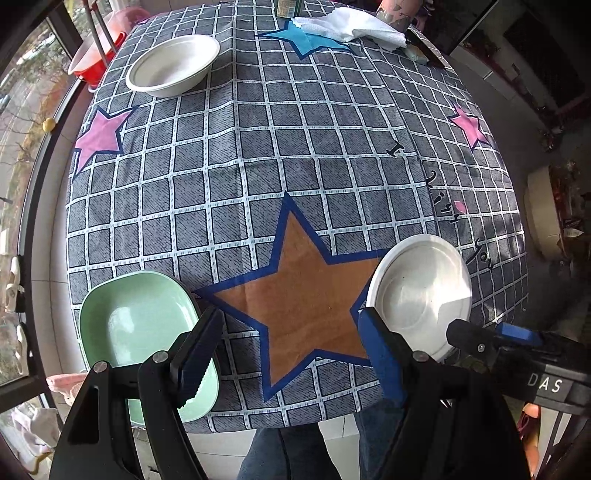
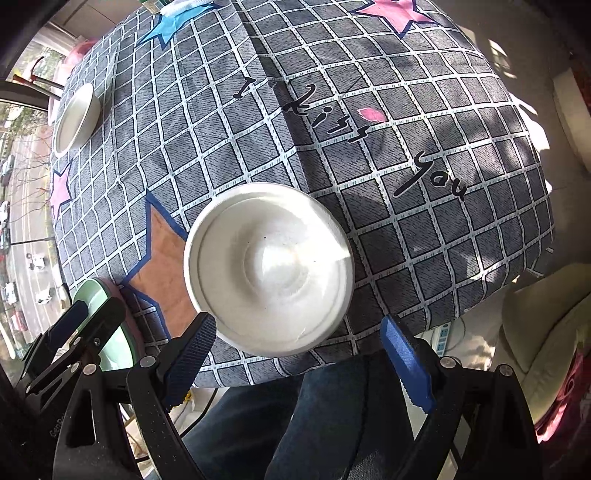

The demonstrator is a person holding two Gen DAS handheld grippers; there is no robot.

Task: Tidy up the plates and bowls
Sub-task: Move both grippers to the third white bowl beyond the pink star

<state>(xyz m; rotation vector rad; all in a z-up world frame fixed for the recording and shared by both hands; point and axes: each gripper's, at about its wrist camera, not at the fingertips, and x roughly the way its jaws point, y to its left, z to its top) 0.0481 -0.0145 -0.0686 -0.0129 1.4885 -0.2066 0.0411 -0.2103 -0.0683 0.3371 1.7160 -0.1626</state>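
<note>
A green squarish plate (image 1: 144, 332) sits at the table's near left corner; its edge shows in the right wrist view (image 2: 110, 343). A white round plate (image 1: 421, 291) sits at the near right edge and fills the centre of the right wrist view (image 2: 267, 267). A white bowl (image 1: 173, 66) stands far left; it also shows in the right wrist view (image 2: 75, 118). My left gripper (image 1: 291, 354) is open and empty above the orange star, between the two plates. My right gripper (image 2: 299, 362) is open and empty just in front of the white plate.
The table (image 1: 295, 147) has a grey checked cloth with stars. A white cloth (image 1: 351, 27) and a bottle (image 1: 288, 7) lie at the far edge. A red basin (image 1: 96, 55) stands beyond the far left edge. My legs (image 2: 314, 417) are under the near edge.
</note>
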